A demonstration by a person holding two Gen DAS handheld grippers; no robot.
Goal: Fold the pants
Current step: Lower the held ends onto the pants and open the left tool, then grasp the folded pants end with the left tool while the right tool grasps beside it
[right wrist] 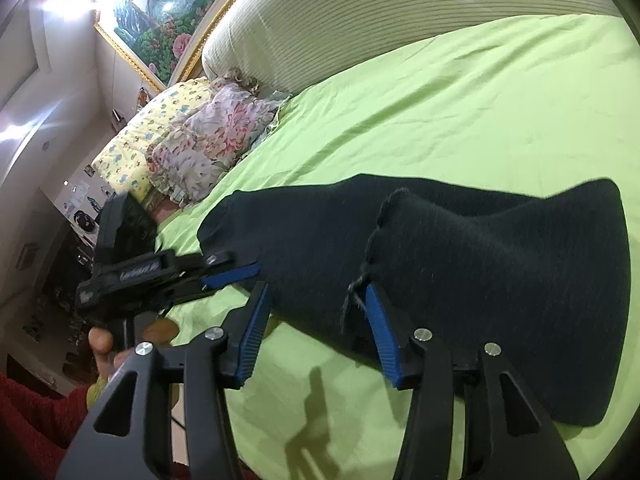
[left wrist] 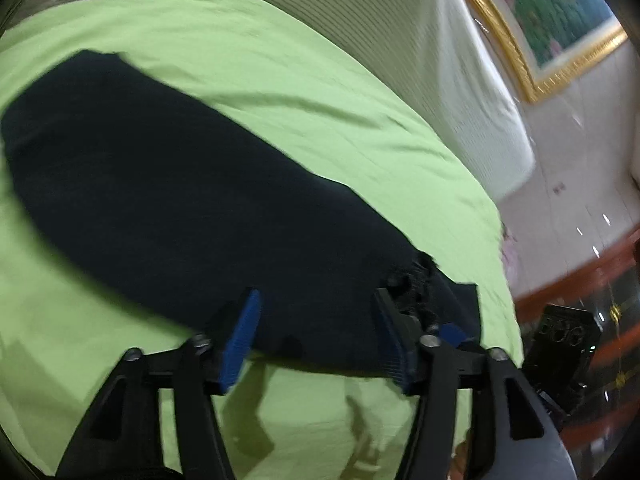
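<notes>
Black pants [left wrist: 180, 184] lie flat, folded lengthwise, on a lime-green bedsheet [left wrist: 300, 72]. In the left wrist view my left gripper [left wrist: 316, 340] stands open at their near edge, blue pads wide apart and pressing on nothing. The ruffled waistband [left wrist: 416, 280] is bunched beside its right finger. In the right wrist view the pants [right wrist: 500, 264] spread to the right. My right gripper [right wrist: 320, 334] is open over their frayed near corner [right wrist: 356, 288], with cloth resting against its right pad [right wrist: 384, 336]. The left gripper [right wrist: 236, 270] reaches in from the left, its tip at the pants' edge.
A striped white headboard [right wrist: 360, 20] runs along the far side of the bed. Floral and yellow pillows [right wrist: 200, 140] are piled at the left, under a gold-framed painting [right wrist: 160, 12]. A hand [right wrist: 104, 340] in a red sleeve [right wrist: 32, 412] holds the left tool. The bed's edge [left wrist: 508, 280] drops to a tiled floor.
</notes>
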